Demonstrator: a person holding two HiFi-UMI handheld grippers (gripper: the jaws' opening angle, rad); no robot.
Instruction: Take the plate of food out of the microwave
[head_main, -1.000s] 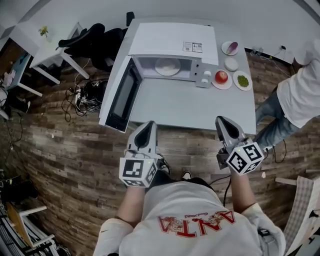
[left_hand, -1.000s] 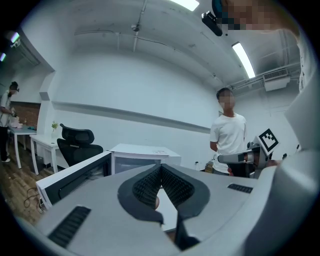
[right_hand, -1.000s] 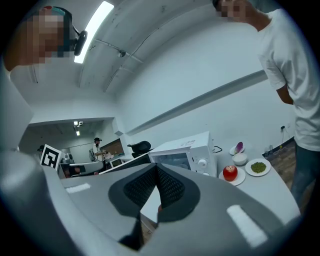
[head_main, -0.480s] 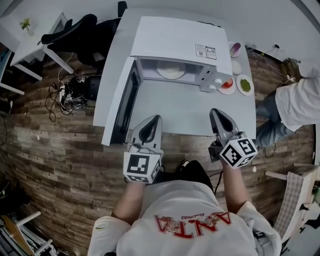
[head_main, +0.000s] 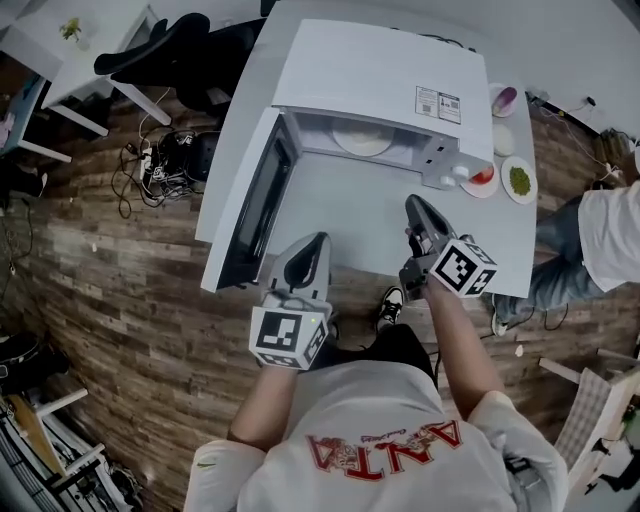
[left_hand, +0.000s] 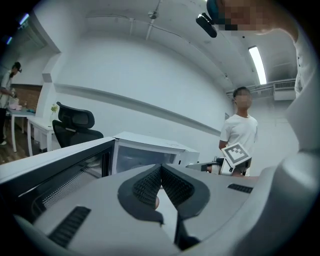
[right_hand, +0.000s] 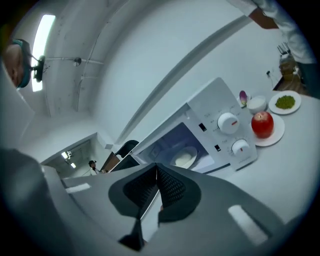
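The white microwave (head_main: 370, 80) stands on the white table (head_main: 350, 215) with its door (head_main: 255, 205) swung open to the left. A pale plate of food (head_main: 362, 140) lies inside the cavity; the right gripper view shows this plate (right_hand: 184, 158) through the opening. My right gripper (head_main: 412, 204) hovers over the table in front of the control panel, jaws shut and empty, and its tips (right_hand: 156, 167) meet. My left gripper (head_main: 318, 242) is at the table's front edge beside the door, shut too, its tips (left_hand: 161, 168) touching with nothing held.
Right of the microwave are a red apple on a plate (head_main: 482, 177), a plate of green food (head_main: 519, 180), and two small bowls (head_main: 503, 138). A person (head_main: 610, 230) stands at the table's right end. A black chair (head_main: 170, 55) and floor cables (head_main: 160, 160) are at left.
My right gripper has moved forward from the table's front edge over the tabletop toward the microwave. The left gripper stays near the front edge. The head view has shifted closer.
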